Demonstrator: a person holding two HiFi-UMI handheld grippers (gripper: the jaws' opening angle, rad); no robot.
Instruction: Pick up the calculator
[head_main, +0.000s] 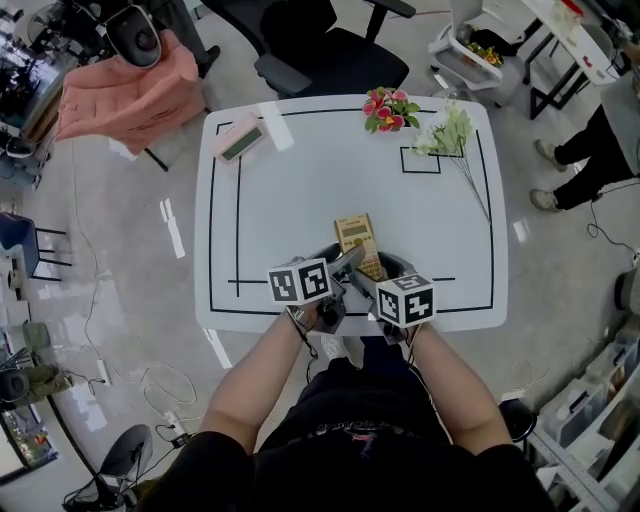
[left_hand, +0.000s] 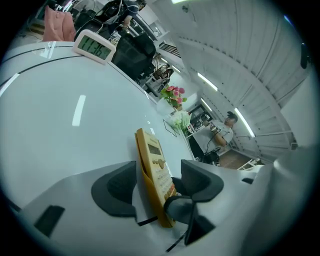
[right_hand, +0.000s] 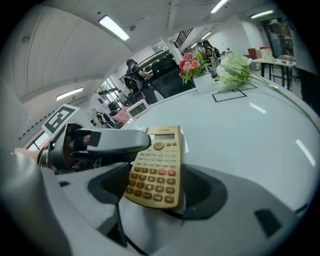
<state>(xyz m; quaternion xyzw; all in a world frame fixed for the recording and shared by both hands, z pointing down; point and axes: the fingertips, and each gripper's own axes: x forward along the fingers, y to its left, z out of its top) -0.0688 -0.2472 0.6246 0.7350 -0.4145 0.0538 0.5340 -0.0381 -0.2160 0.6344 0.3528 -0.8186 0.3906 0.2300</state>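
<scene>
At table (head_main: 300, 200) front edge, calculator (head_main: 355, 236), lower end hidden overhead

white table (head_main: 260, 200) with black line markings; grey glossy floor (head_main: 130, 260); black office chair (head_main: 330, 45) beyond table; pink cloth (head_main: 120, 90) left; ceiling strip lights (right_hand: 114, 27).

The gold plastic calculator (head_main: 357, 236) has tan keys and two red ones. The white table (head_main: 300, 200) bears a thin black rectangular outline. The flower bunch (head_main: 389, 109) is pink and red, the flower spray (head_main: 447, 132) greenish white.
</scene>
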